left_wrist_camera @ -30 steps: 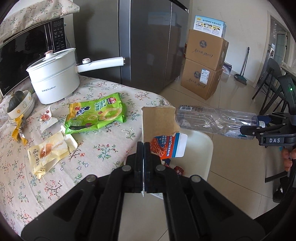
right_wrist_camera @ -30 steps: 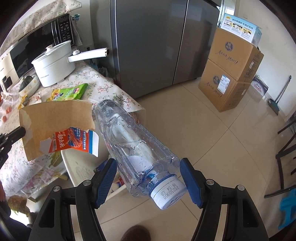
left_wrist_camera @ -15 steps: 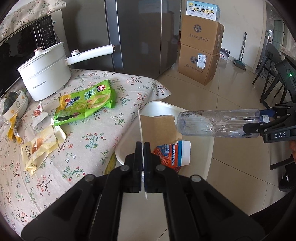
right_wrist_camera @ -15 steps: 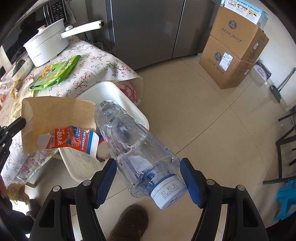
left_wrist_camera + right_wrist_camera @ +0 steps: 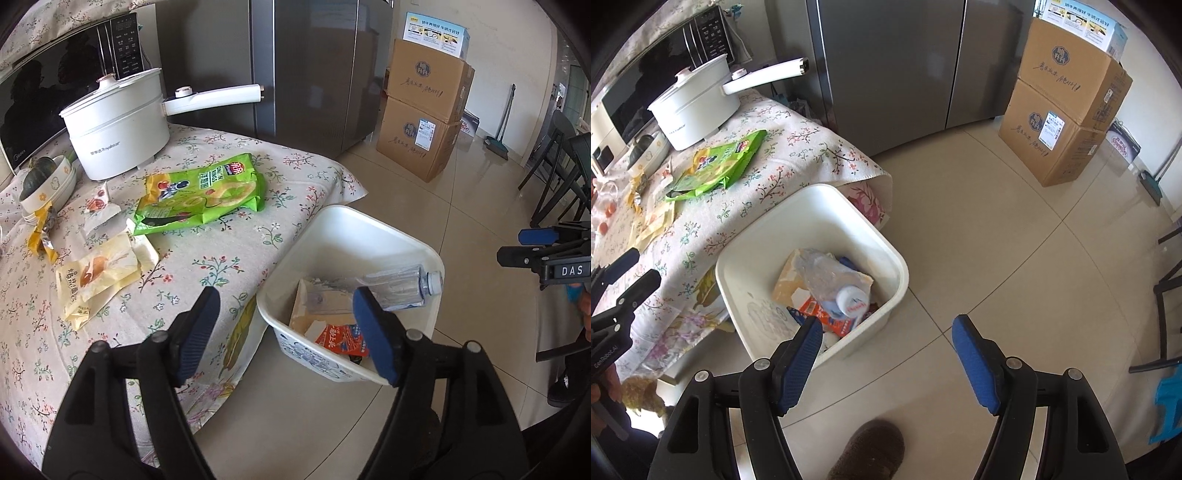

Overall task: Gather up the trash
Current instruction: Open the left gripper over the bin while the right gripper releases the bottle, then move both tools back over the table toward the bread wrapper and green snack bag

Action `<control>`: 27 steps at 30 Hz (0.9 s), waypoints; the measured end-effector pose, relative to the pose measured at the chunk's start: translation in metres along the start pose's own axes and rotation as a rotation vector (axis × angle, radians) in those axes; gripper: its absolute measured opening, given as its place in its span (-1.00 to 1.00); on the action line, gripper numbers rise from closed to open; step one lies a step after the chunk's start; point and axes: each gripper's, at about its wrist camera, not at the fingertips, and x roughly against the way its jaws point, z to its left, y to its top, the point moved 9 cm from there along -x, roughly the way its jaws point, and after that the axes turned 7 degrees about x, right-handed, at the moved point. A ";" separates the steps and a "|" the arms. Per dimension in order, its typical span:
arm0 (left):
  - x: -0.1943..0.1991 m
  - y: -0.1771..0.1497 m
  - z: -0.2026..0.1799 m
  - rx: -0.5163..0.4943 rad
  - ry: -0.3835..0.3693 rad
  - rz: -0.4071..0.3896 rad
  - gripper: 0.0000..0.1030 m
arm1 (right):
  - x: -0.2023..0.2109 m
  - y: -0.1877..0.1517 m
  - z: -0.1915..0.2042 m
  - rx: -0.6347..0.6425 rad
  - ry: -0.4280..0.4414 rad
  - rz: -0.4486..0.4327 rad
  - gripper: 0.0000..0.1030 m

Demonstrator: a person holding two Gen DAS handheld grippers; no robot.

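Both items are now lying in the white bin (image 5: 759, 258) at frame center: plastic bottle (image 5: 834, 280) on top of torn carton (image 5: 786, 284), no longer held. Left gripper (image 5: 284, 328) jaws have just been opening, nothing between them; right gripper (image 5: 886, 354) is standing wide and empty. Green snack bag (image 5: 201, 197) and yellow wrappers (image 5: 99, 271) are still waiting on the table (image 5: 221, 258), upper left, likely next.
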 end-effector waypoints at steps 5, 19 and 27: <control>0.002 0.003 0.007 0.020 0.010 -0.005 0.56 | 0.003 0.004 0.000 -0.007 0.001 -0.020 0.46; -0.008 0.009 0.032 0.072 0.048 -0.004 0.78 | 0.003 0.022 -0.003 -0.024 -0.012 -0.104 0.57; -0.013 0.017 0.080 0.159 0.089 -0.014 0.86 | -0.012 0.048 0.015 -0.040 0.022 -0.144 0.60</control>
